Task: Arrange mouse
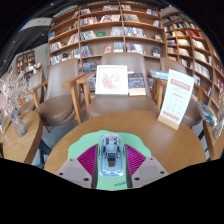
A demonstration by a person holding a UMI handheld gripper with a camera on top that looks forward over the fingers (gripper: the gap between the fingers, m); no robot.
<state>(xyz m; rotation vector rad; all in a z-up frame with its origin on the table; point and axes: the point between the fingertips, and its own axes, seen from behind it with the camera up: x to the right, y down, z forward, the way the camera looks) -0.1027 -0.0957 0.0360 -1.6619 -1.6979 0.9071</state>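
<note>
Bookshelves of pale wood [110,30] far beyond, then round wooden table [70,145] bearing pale green mat [135,152], likely the spot meant for arranging. Small grey-white computer mouse [111,152] pinched between magenta pads [88,160] of gripper [111,166], narrowly parted and pressing both flanks, over mat

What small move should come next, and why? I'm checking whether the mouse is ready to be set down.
Probably a gentle lowering toward the green mat on the round wooden table, then a release. The gripper appears shut on the mouse, with both magenta pads against its sides, and the mat lies right beneath and ahead of it. Whether the mouse already touches the mat cannot be told.
</note>
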